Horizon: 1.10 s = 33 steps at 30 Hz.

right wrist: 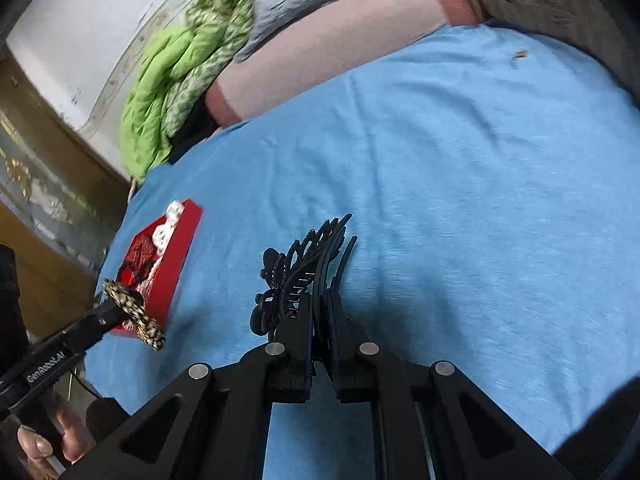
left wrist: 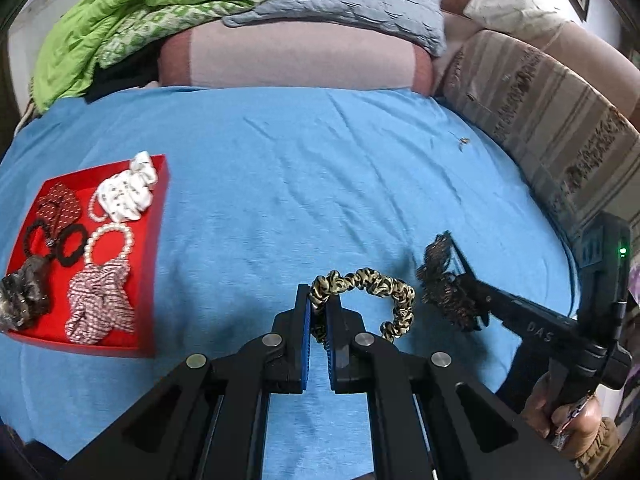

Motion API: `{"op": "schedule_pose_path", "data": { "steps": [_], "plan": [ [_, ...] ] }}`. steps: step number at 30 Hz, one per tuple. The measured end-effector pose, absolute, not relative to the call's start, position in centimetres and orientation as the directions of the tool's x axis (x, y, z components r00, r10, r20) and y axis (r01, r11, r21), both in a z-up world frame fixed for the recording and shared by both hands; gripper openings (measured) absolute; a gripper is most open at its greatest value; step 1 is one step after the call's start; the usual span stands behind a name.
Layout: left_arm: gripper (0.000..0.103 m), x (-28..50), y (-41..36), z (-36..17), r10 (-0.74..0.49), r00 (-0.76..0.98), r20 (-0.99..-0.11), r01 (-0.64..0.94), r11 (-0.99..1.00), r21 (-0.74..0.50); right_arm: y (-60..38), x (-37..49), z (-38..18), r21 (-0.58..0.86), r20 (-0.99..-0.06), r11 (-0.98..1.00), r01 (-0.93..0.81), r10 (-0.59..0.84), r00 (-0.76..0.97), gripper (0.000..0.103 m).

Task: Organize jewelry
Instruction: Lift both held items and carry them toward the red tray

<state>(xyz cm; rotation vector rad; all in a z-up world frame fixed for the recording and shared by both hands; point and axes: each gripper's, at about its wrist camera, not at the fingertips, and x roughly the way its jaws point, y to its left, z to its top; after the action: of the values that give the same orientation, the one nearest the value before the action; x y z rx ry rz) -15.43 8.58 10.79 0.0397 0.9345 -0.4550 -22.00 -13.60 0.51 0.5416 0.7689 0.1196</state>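
A soft, light leopard scrunchie [left wrist: 368, 296] is pinched in the left gripper [left wrist: 319, 320], right of the red tray [left wrist: 154, 280]. It squashes easily, so any part can be held. A stiff black hair clip [right wrist: 304, 276] is squeezed in the right gripper [right wrist: 320, 320].

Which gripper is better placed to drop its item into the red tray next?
Left. The left gripper, holding the leopard scrunchie, is nearer the red tray; the right gripper with its black hair clip is farther.
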Motion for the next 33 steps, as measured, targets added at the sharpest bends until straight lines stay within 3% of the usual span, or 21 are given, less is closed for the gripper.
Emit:
{"op": "schedule_pose_path", "data": {
  "steps": [10,33],
  "plan": [
    [0.006,-16.8,8.2,11.5,-0.362,0.524,-0.771,0.416,0.899,-0.140,-15.7,-24.2,0.6,0.511,-0.632,0.846,0.153,0.249,0.734,0.009],
    [0.006,-14.5,14.7,14.4,-0.340,0.628,-0.700,0.309,0.934,-0.177,-12.5,-23.3,3.3,0.476,-0.611,0.878,0.054,0.286,0.739,0.009]
  ]
}}
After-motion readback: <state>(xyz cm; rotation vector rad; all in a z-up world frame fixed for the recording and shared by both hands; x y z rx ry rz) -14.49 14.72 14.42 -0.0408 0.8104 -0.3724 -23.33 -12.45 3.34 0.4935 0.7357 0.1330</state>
